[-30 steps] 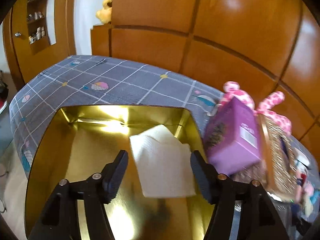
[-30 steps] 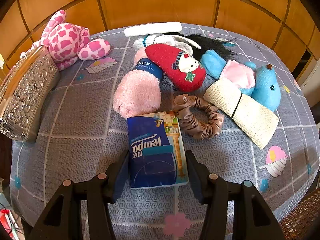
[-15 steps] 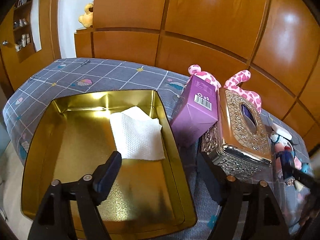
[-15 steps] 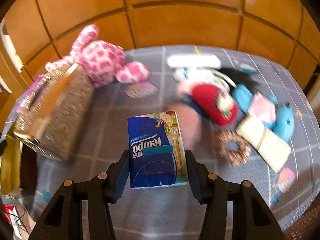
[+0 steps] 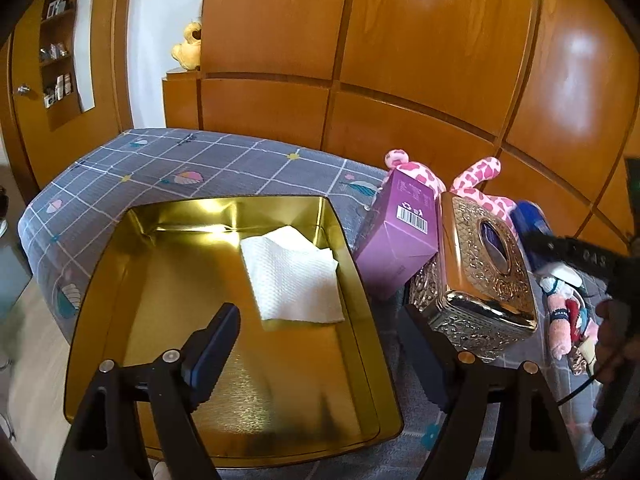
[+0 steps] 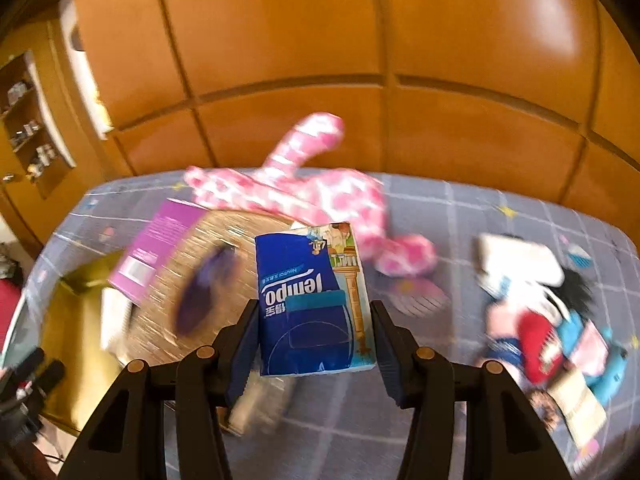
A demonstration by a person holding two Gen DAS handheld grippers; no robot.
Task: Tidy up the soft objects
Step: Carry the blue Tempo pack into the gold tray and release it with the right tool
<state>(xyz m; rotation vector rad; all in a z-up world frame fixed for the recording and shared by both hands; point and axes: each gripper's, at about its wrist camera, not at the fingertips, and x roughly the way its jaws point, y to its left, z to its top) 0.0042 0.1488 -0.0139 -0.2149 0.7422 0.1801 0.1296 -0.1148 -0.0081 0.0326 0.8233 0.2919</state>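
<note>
- The blue tissue pack (image 6: 308, 304) sits clamped between the 2 fingers of the right hand-held gripper (image 6: 314, 344), lifted above the grey checked tabletop (image 6: 460, 216).
- The left hand-held gripper (image 5: 320, 354) gapes wide, empty, over the gold tin (image 5: 168, 280); a white napkin (image 5: 294, 280) lies ahead inside.
- Right of it stand a purple box (image 5: 400, 236) and an ornate tissue box (image 5: 480, 264).

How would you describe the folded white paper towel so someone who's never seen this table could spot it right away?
Start at the big gold tin tray on the grey checked tablecloth, left of the purple box. Inside it, near the far right corner, lies the folded white paper towel. It is the only thing in the tray, plain white and flat against shiny gold metal.
</note>
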